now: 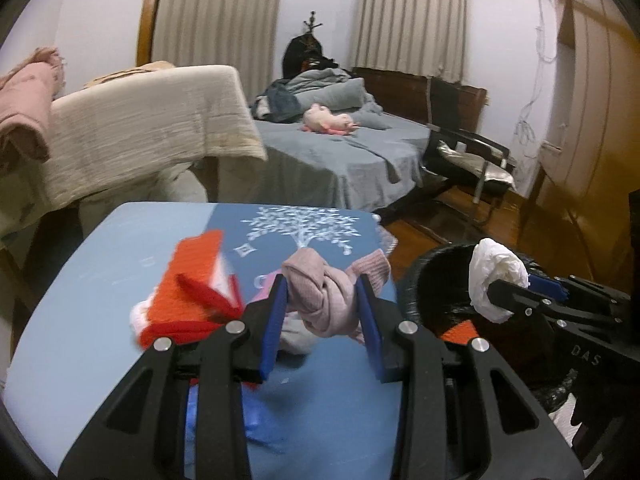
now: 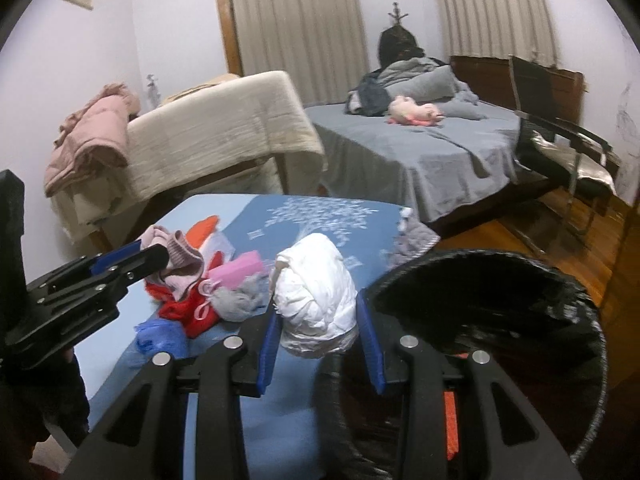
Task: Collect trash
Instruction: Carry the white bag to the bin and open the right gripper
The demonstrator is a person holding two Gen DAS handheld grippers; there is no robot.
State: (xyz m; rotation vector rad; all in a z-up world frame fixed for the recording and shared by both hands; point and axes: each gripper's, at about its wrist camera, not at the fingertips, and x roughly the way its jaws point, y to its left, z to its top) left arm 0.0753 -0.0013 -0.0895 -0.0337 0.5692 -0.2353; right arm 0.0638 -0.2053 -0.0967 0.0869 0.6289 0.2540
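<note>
My left claw (image 1: 324,312) is clamped on a knotted pink knit sock (image 1: 324,296), lifted above the blue bench (image 1: 100,280). My right claw (image 2: 318,320) grips a crumpled white tissue wad (image 2: 316,300), held at the near rim of the black-lined trash bin (image 2: 500,280) beside the bench. On the bench lie a red garment (image 2: 188,308), a pink sponge-like block (image 2: 240,268), a grey rag (image 2: 240,300) and a blue plastic scrap (image 2: 160,338). Behind stands a grey bed (image 2: 420,160) with a pink plush toy (image 2: 416,114).
</note>
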